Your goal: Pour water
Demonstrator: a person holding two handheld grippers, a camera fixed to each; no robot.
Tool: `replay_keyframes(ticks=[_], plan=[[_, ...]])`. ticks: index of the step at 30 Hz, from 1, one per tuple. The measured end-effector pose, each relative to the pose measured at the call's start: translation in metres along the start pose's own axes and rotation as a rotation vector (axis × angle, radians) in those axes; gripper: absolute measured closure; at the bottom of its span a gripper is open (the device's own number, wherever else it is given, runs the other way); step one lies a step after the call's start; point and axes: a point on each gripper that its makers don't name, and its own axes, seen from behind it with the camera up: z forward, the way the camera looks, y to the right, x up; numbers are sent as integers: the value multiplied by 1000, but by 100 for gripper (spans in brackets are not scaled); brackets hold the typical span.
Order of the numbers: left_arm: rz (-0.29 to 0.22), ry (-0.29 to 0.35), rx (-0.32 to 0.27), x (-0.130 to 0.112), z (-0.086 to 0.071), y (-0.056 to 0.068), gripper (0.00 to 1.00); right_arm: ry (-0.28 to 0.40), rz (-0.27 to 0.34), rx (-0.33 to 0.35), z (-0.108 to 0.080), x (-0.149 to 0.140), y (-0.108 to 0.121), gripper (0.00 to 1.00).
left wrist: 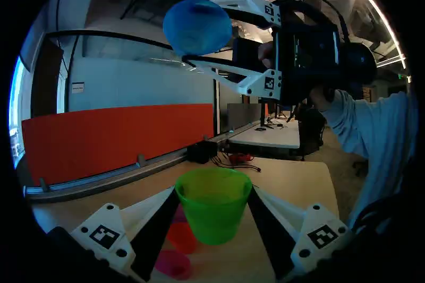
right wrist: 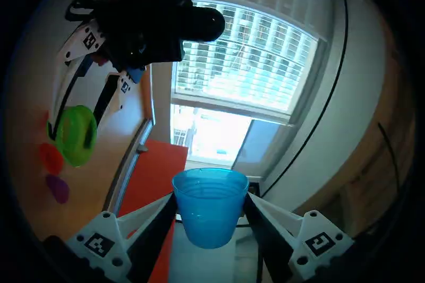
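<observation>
A green cup (left wrist: 214,206) stands upright between my left gripper's (left wrist: 212,214) fingers, which press on both its sides just above the wooden table (left wrist: 297,177). High above it, the right gripper (left wrist: 199,31) holds a blue cup (left wrist: 197,26) tipped on its side. In the right gripper view the blue cup (right wrist: 210,206) sits clamped between my right gripper's (right wrist: 211,211) fingers, and the green cup (right wrist: 76,135) appears at the left, held by the left gripper (right wrist: 79,123). No water can be made out.
An orange cup (left wrist: 181,236) and a magenta cup (left wrist: 173,263) lie on the table behind the green cup. An orange partition (left wrist: 117,134) runs along the table's far side. A person's sleeve (left wrist: 372,134) is at the right. A bright window (right wrist: 255,81) faces the right gripper.
</observation>
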Motion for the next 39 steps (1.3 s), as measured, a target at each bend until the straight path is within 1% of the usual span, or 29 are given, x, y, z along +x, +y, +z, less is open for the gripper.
replay_keyframes(ticks=[2, 4, 7, 10, 17, 22, 25, 32, 35, 38, 39], plan=[[1, 0, 1, 0, -1, 0, 13, -3, 32, -4, -1, -1, 0, 12], [2, 1, 2, 1, -1, -1, 13, -4, 81, -5, -1, -2, -1, 12], [4, 2, 4, 2, -1, -1, 13, -5, 172, -7, -3, -5, -3, 12], [7, 4, 6, 3, -2, -1, 13, -7, 281, -11, -5, -8, -5, 12], [12, 8, 8, 6, -3, -1, 13, 2, 567, -11, -10, -7, -13, 12], [17, 5, 13, 6, -3, -2, 13, 15, 753, 1, -12, -1, -23, 12], [19, 5, 17, 7, -4, -4, 13, 23, 879, 16, -13, 6, -28, 12], [22, 9, 22, 9, -5, -6, 13, 48, 1215, 48, -14, 21, -31, 12], [27, 9, 25, 11, -6, -7, 13, 55, 1344, 73, -14, 25, -32, 12], [29, 11, 28, 14, -7, -8, 13, 53, 1452, 108, -14, 27, -37, 12], [29, 13, 28, 15, -7, -8, 13, 53, 1479, 116, -14, 28, -38, 12]])
